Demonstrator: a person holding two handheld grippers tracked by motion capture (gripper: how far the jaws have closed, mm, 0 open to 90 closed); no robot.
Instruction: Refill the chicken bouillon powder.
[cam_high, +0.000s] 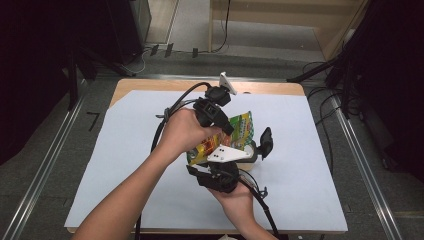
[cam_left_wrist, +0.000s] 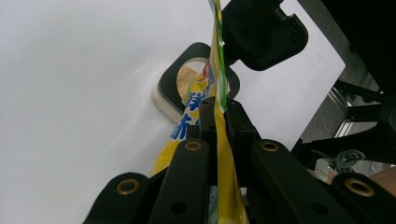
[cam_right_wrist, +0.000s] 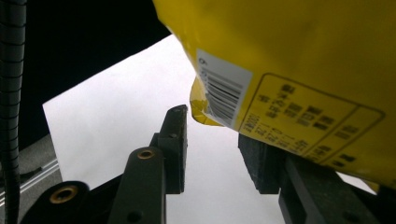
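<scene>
Yellow snack bag (cam_left_wrist: 219, 140) pinched by left gripper (cam_left_wrist: 215, 116); right gripper (cam_right_wrist: 212, 140) gapes beneath it.

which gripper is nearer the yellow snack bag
Left. The left gripper is shut on the yellow snack bag; the right gripper is open just beneath it.

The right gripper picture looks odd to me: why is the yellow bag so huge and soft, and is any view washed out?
Right gripper view: the bag sits close to the lens, so it looms large and slightly soft. Left gripper view: the white sheet is bright and nearly featureless. High view: the surroundings are dark, the sheet evenly lit.
</scene>
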